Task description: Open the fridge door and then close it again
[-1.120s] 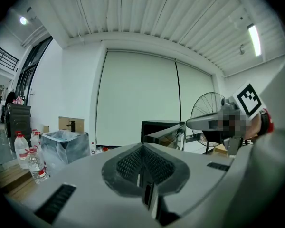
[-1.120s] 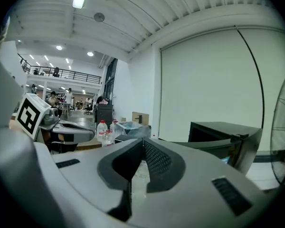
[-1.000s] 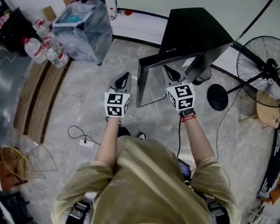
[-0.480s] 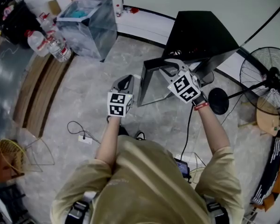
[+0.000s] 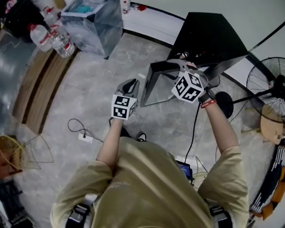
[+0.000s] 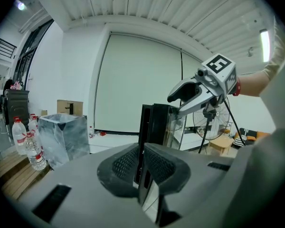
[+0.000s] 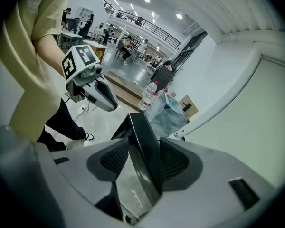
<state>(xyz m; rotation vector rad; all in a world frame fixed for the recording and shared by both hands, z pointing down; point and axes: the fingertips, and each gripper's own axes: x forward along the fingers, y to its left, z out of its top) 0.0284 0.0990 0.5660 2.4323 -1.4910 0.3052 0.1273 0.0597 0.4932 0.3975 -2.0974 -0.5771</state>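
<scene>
Well, the small black fridge stands on the grey floor by the white wall. Its dark glass door hangs open, swung out toward the person. That door is likely stiff and turns on its hinge, so a slow push should shut it. The glass looks smooth, slippery and easy to crack, so the hard frame along the top edge seems the best spot to hold. The fridge looks little and may slide if shoved hard. The right gripper has its claw around that top edge. Its jaws have just been opening, and the door edge sits loose between them. The left gripper hovers just beside the door's free side, claw pinched closed on nothing. A black cable trails over the floor near the person. The black standing fan is off to the right, and the shiny plastic-lined bin and clear water bottles are well apart, so nothing seems to block the swing.
</scene>
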